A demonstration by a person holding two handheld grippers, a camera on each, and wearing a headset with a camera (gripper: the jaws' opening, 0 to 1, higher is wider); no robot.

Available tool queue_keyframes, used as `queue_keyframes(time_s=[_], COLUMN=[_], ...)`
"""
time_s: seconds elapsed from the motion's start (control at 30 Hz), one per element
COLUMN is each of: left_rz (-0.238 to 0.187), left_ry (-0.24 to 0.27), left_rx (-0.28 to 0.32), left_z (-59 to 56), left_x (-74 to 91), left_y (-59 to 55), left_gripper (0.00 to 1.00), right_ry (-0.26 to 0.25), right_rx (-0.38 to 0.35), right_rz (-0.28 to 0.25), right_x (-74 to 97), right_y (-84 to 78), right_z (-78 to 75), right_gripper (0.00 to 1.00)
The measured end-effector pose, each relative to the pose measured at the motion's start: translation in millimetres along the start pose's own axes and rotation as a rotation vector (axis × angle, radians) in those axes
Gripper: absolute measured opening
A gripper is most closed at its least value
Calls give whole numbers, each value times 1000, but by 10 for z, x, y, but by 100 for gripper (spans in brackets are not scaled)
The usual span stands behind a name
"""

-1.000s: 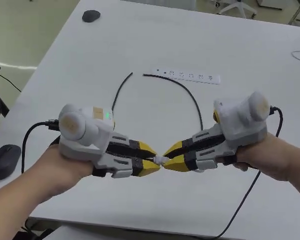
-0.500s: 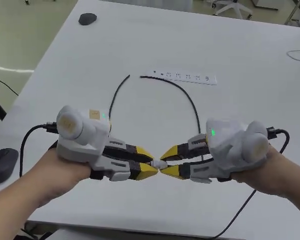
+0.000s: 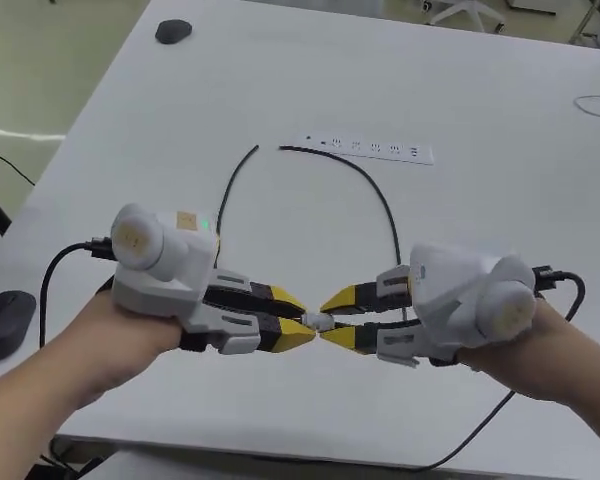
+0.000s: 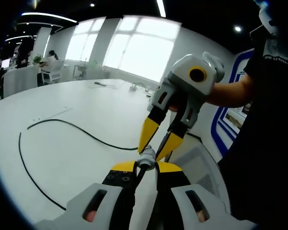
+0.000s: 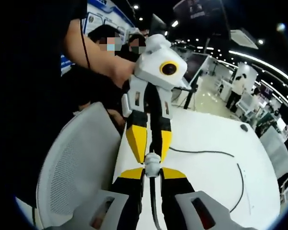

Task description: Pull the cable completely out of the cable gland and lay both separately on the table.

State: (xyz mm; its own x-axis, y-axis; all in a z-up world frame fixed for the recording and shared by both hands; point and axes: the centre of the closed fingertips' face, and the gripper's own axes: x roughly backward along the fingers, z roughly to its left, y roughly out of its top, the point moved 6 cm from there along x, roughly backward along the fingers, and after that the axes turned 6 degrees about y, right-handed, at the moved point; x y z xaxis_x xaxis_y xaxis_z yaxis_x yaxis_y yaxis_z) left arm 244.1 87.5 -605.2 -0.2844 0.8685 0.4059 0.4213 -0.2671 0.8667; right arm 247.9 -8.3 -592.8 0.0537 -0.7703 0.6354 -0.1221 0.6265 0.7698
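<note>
1. State: the left tool (image 3: 308, 320) is closed on the cable gland (image 3: 320, 323), which it holds only at the very tips. The right tool (image 3: 330, 323) meets it tip to tip. Its jaws appear closed on the cable (image 3: 380, 205) just where that leaves the gland. Both are held in the air above the bench (image 3: 480, 120).
2. Location: the gland sits between the two sets of tips. The cable's long run leaves behind the right tool and curves over the bench ahead of both tools, ending near a power strip (image 3: 365, 150).
3. Risk: the gland could pop out of the left tool. Cause: a small round part pinched at the tips and loaded by the pull. It could then drop below the tools, near the bench edge.
4. Risk: the right tool could slide along the cable jacket without moving the cable. Likely cause: the gland's seal holding harder than the pads.
5. Risk: the cable could kink at the gland mouth. Cause: pulling off the gland's axis. The tools should stay in line.
6. Risk: a long run may have to pass through, which probably means regrips, and each regrip is a chance to drop the gland. The right gripper view shows cable running back between that tool's jaws. How much protrudes on the left tool's side cannot be told.
7. Risk: on sudden release the tools could jerk apart and whip the loose cable across the bench.
</note>
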Motion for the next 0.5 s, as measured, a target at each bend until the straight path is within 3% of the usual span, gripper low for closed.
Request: queue_keyframes(time_s=[0.03,0.13,0.17,0.23,0.3,0.37,0.43,0.5], left_rz=[-2,-5,-6,0,6,8,5,3], left_ry=[0,4,6,7,4,3,3,2], left_rx=[-5,-22,-28,-43,-59,-74,-93,-101], left_z=[3,11,17,22,20,16,7,3], left_x=[1,4,3,0,-6,-11,-10,-10], left_y=[3,8,8,-1,-15,-23,-20,-15], left_gripper=[15,15,15,15,15,15,15,15], right_ry=[9,43,81,110,177,199,278,317], right_rx=[-56,-121,-199,-249,-341,-402,-523,-569], right_rz=[5,-17,-43,-98,-129,-164,-190,-211], right_x=[-5,4,13,48,76,103,108,99], right_y=[-28,-71,-81,-80,-90,-112,-123,-156], right_z=[-5,-39,-49,-109,-116,-206,-213,-254], right_gripper=[9,12,13,17,18,17,18,17])
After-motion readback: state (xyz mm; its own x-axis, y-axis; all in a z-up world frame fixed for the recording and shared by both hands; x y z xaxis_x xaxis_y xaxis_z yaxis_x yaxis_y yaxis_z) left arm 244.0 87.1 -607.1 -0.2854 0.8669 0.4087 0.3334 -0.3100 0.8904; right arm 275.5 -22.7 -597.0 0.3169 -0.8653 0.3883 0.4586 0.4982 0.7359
